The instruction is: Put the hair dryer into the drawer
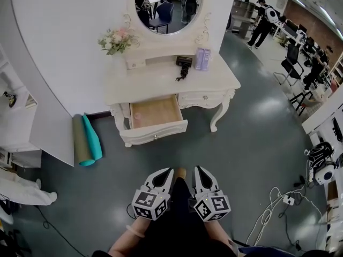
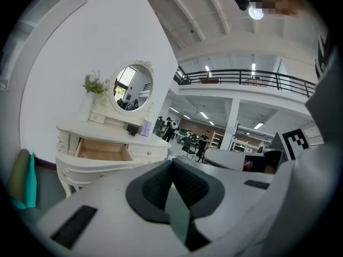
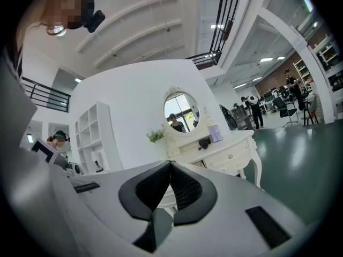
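A black hair dryer (image 1: 184, 66) lies on the top of a white dressing table (image 1: 214, 82), under an oval mirror. It also shows small in both gripper views (image 2: 132, 128) (image 3: 204, 142). The table's left drawer (image 1: 155, 113) is pulled out, with a bare wooden bottom (image 2: 102, 150). My left gripper (image 1: 166, 174) and right gripper (image 1: 199, 172) hang side by side low in the head view, well short of the table. Both are shut with nothing between the jaws (image 2: 172, 165) (image 3: 170, 167).
A purple box (image 1: 202, 59) stands beside the dryer and a flower bunch (image 1: 115, 40) at the table's left. Two rolled mats (image 1: 87, 140) lean against the wall left of the table. Cables and a power strip (image 1: 289, 199) lie on the floor at right. People stand in the far background.
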